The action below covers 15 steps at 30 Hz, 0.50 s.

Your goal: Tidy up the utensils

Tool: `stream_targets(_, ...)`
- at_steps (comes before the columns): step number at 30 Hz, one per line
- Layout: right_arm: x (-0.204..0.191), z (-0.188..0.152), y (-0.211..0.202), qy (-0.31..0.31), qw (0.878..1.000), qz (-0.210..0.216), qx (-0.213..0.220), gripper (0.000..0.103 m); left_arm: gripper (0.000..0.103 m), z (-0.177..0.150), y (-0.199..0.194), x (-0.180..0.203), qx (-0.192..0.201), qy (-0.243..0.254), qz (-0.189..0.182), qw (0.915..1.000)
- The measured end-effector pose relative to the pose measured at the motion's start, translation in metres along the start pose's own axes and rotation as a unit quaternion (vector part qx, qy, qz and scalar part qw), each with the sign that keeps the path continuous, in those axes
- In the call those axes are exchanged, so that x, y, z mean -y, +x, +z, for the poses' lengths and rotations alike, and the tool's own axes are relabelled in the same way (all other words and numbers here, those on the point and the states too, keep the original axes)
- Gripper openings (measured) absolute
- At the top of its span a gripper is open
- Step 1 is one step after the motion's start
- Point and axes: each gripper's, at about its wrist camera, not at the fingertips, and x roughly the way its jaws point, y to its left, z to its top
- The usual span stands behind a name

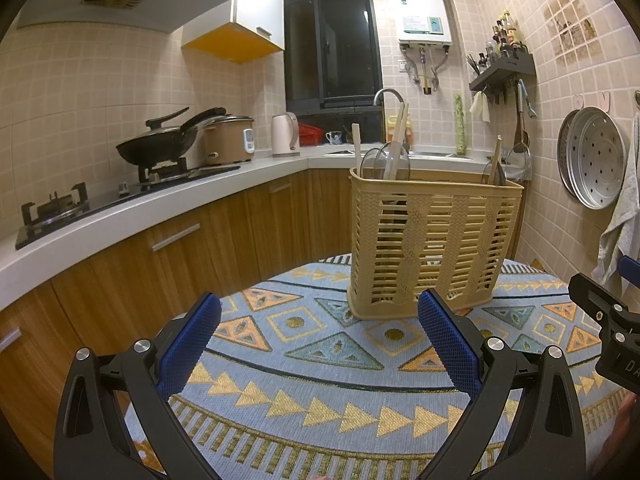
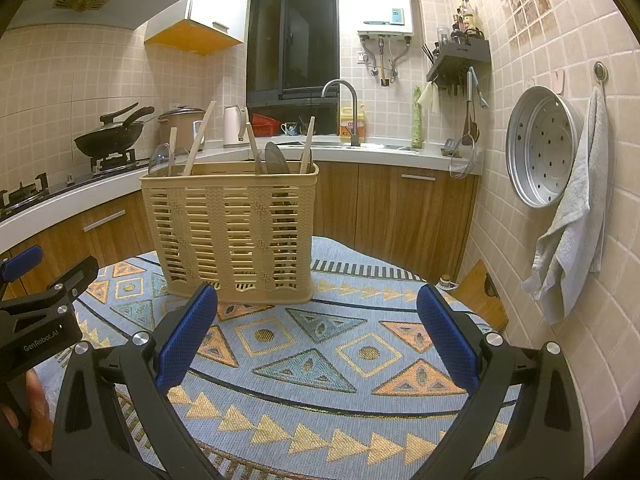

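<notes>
A beige slatted utensil basket (image 1: 428, 240) (image 2: 232, 232) stands upright on a round table with a blue patterned cloth (image 1: 320, 368) (image 2: 320, 360). Wooden chopsticks (image 1: 396, 136) (image 2: 200, 140), wooden handles and clear ladles (image 1: 384, 160) (image 2: 160, 158) stick out of its top. My left gripper (image 1: 319, 308) hangs open just short of the basket, nothing between its blue pads. My right gripper (image 2: 318, 300) is open too, to the basket's right and slightly nearer, empty. Each gripper's body shows at the edge of the other's view.
A white counter (image 1: 160, 200) with wooden cabinets runs along the left and back, holding a stove, a wok (image 1: 160, 144), a rice cooker and a kettle. Sink and tap (image 2: 344, 108) sit behind. A steamer tray (image 2: 540, 148) and towel (image 2: 576, 216) hang on the right wall.
</notes>
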Motion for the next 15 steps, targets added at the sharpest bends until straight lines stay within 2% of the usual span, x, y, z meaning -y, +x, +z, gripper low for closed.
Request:
stream_targets(8, 0.0000, -0.0001, 0.0000, 0.000, 1.000, 0.000, 0.000, 0.095, 0.095, 0.0002, 0.0010, -0.0012, -0.004, 0.001, -0.001, 1.0000)
stream_targets(12, 0.0001, -0.0002, 0.0002, 0.000, 1.000, 0.000, 0.000, 0.095, 0.096, 0.0009, -0.0011, -0.0018, 0.006, 0.000, -0.011, 0.9999)
stream_targets(15, 0.0001, -0.0003, 0.0005, 0.001, 1.000, 0.000, -0.001, 0.095, 0.096, 0.0008, 0.0012, -0.0020, -0.001, 0.003, -0.026, 0.9997)
